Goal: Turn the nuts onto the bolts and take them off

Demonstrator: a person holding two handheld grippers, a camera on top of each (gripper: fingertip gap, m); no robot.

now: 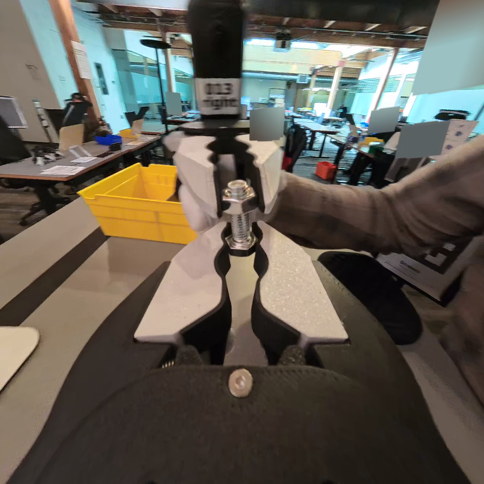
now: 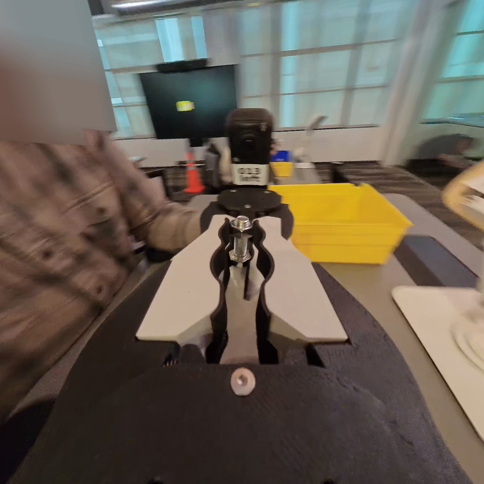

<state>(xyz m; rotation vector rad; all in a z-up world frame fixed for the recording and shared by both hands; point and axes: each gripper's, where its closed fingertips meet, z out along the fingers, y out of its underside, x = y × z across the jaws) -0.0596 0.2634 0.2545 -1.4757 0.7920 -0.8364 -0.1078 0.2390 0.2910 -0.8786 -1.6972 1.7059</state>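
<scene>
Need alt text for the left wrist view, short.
The left gripper clamps the hex head of a threaded steel bolt, and the facing right gripper clamps the hex nut near the bolt's far end. A yellow plastic bin sits behind on the grey table, and a plaid sleeve reaches in from the right.

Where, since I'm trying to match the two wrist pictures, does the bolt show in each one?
Left wrist view: the bolt stands upright at the centre, just above the middle of the picture.
Right wrist view: the bolt is again at the centre, about mid-height.
Shared landmark: the yellow bin is left of the bolt in the left wrist view and right of it in the right wrist view.
</scene>
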